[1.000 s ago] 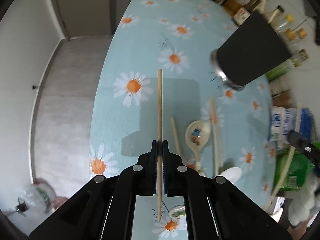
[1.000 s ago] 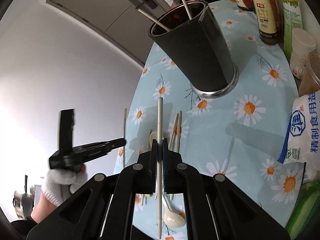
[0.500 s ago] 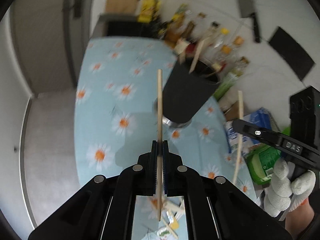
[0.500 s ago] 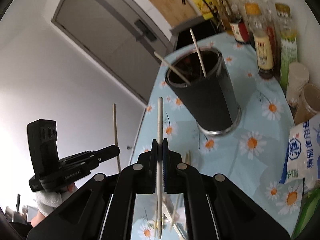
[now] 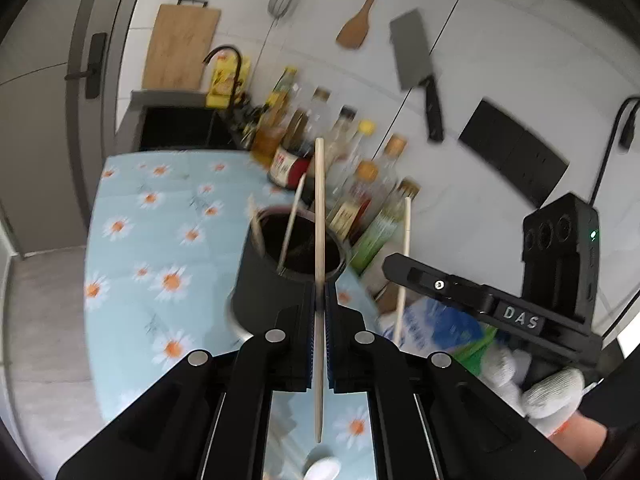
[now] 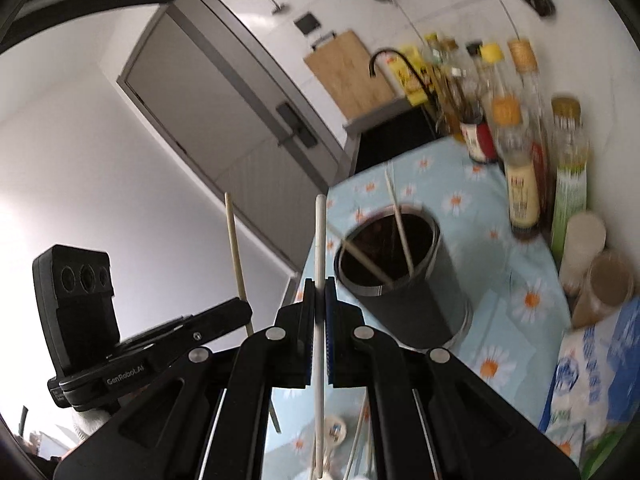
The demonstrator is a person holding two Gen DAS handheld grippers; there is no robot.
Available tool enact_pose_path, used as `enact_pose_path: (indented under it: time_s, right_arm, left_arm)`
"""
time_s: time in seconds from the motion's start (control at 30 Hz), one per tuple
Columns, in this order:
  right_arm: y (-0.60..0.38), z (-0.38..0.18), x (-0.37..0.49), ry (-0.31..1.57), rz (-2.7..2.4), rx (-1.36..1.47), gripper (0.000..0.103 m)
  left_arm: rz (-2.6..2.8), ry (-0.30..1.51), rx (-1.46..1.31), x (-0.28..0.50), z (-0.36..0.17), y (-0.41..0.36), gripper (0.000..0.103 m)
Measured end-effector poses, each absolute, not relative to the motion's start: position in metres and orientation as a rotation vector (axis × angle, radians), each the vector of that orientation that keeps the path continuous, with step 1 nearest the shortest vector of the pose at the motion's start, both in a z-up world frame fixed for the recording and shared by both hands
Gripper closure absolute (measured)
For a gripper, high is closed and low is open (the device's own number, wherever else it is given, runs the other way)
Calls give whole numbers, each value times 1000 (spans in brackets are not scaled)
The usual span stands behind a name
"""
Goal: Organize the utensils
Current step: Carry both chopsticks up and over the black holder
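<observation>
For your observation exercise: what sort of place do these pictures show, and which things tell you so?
Most likely a home kitchen: a cleaver and wooden spatula hang on the tiled wall, sauce bottles line the table's back edge, and a sink tap shows beyond.

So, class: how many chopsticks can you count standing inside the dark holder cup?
2. One chopstick leans toward the far rim of the holder cup; the other chopstick slants to the near-left rim. More may lie hidden inside. Each claw also holds one, outside the cup.
</observation>
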State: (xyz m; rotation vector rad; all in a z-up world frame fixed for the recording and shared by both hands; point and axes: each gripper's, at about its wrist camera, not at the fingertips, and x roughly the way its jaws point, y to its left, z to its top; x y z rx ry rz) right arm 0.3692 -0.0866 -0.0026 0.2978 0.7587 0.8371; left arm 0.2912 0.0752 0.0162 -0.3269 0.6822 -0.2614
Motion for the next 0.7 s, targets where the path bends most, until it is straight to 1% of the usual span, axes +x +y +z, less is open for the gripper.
enact_pose_path:
  time_s: [0.27,0.4,0.57,0.7]
  right_arm:
    - [-90,31,385,539,881,334,97]
    - [-85,45,389,435,861,279,97]
    - [-81,59,396,363,866,251,97]
    - [-81,67,407,310,862,254,97]
  left_arm:
    - [-233,513,-298,311,34,72,100]
    - [-210,476,-284,320,35,70,99]
    - [-222,420,-294,329,41,72,100]
    - [-229,342,-300,334,52,72,100]
